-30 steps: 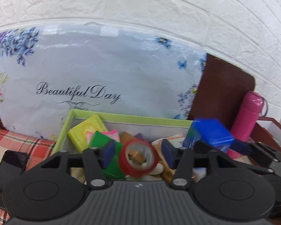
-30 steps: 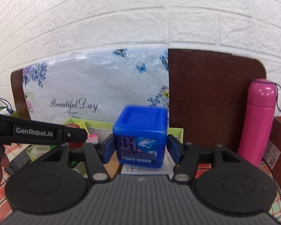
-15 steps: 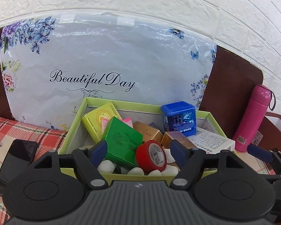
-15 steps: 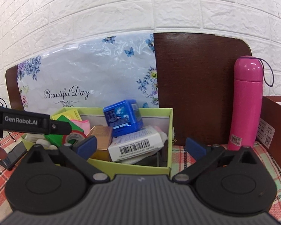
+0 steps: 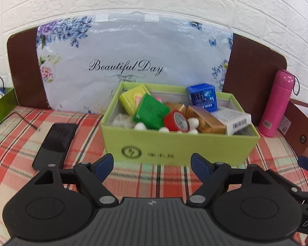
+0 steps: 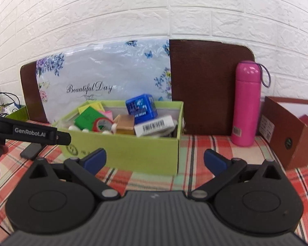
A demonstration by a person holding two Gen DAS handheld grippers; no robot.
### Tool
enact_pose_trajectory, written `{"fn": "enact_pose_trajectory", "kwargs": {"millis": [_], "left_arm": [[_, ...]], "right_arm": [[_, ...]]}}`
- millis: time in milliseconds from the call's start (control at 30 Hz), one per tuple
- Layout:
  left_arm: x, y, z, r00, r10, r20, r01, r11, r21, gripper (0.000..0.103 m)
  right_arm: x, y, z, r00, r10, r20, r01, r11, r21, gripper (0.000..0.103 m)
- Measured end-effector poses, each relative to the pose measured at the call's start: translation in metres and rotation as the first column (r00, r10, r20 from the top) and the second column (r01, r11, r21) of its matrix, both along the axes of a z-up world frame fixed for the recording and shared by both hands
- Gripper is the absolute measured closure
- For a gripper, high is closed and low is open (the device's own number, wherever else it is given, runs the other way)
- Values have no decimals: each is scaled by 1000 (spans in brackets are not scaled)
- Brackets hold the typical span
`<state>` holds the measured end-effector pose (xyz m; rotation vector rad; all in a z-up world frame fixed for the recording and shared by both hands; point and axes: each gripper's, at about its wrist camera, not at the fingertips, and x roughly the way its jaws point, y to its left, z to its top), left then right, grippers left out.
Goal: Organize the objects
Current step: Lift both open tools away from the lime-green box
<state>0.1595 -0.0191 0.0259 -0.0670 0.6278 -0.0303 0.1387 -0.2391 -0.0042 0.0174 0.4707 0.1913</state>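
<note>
A light green box (image 5: 178,145) stands on the checked cloth, also in the right wrist view (image 6: 133,149). In it lie a blue cube (image 5: 202,97) (image 6: 140,108), a red tape roll (image 5: 176,121) (image 6: 99,124), a green packet (image 5: 151,110), a yellow packet (image 5: 133,99), gold boxes (image 5: 207,119), a white barcoded box (image 5: 235,119) and white balls. My left gripper (image 5: 153,165) is open and empty in front of the box. My right gripper (image 6: 154,160) is open and empty, in front of the box's right corner.
A black phone (image 5: 55,143) lies left of the box. A pink flask (image 6: 245,102) stands to the right, and a brown box (image 6: 291,131) beyond it. A flowered bag (image 5: 133,57) leans on a brown board at the white brick wall. Another green box (image 5: 0,110) is far left.
A second ago the left gripper held the red tape roll and the right held the blue cube over the box. Both let go into the box, and both grippers drew back, open.
</note>
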Motion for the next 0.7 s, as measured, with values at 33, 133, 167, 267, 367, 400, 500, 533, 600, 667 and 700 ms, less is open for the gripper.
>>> {"fn": "enact_pose_trajectory", "kwargs": {"millis": [33,133,167,267,367,400,500,533,600,667,700], "left_arm": [[-6,0,-2,1000,3,-5,-3,1000,4,18],[-22,-3,-5,1000,2,-19,-1,999,36,18],[-28,-4,-5,1000,5,-22,-4,999,44,18],[-44,-2,-7,1000,10,-25,-9,999,38,18],[-56,2,-7,999,15,-32,-14,999,34,18],[-59,2,-6,999,17,-29,-16,999,35,18],[-68,6,-3,1000,23,-16,-22,999,28,17],[-71,7,-2,1000,22,-13,-22,999,27,17],[-76,6,-1,1000,21,-9,-20,999,37,17],[-80,5,-1,1000,15,-5,-14,999,45,17],[-82,4,0,1000,10,1,-10,999,45,17]], "right_arm": [[-7,1,-1,1000,-1,-19,1,1000,3,0],[-25,4,-5,998,12,-57,-12,1000,-8,0],[-31,6,-6,998,17,-60,-18,1000,-21,0],[-44,12,-8,998,21,-59,-24,999,-49,0],[-51,14,-7,999,11,-54,-13,999,-44,0],[-53,14,-6,999,8,-50,-10,999,-47,0],[-59,16,-2,999,7,-34,-9,999,-51,0],[-62,16,-1,1000,8,-30,-9,999,-51,0],[-66,17,0,1000,6,-27,-7,999,-50,0],[-69,18,0,1000,5,-25,-6,999,-50,0],[-71,18,1,1000,4,-23,-6,999,-50,0]]}}
